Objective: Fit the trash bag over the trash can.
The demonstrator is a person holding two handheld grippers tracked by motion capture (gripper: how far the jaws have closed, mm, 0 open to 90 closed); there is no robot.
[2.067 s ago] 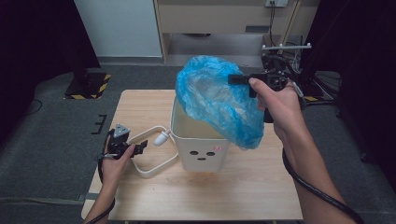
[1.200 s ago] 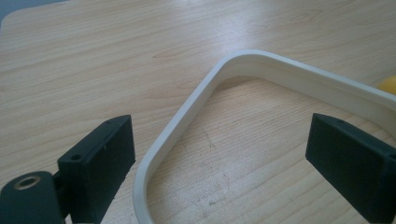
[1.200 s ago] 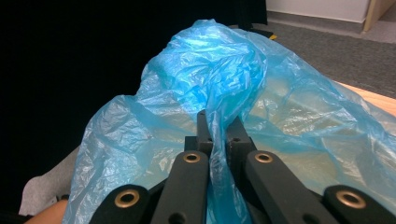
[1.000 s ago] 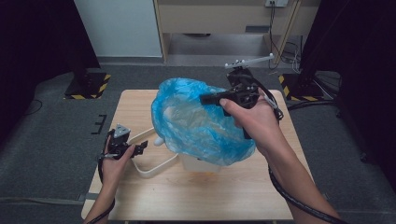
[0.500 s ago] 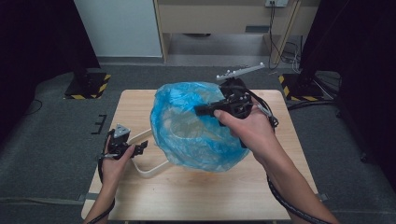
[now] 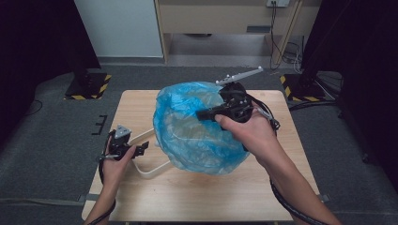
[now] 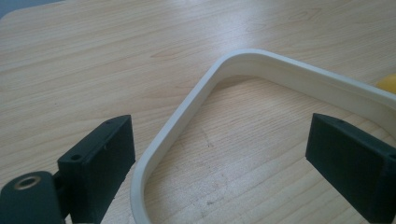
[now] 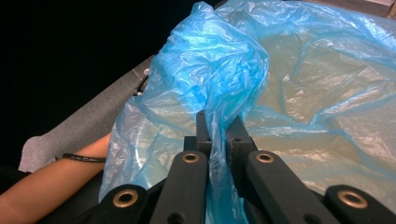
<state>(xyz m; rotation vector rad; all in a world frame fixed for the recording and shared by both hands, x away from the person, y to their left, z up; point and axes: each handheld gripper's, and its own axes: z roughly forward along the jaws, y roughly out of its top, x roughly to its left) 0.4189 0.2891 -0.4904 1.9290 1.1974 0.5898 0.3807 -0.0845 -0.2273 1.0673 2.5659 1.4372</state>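
One blue plastic bag [image 6: 199, 133] billows over the middle of the counter [image 6: 141, 101], hiding whatever stands beneath it. One white curved handle [image 6: 148, 171] pokes out at its left. Two claws: the right claw [image 8: 218, 128] is clenched on bag film; the left claw [image 7: 219, 158] gapes, released, astride the handle.
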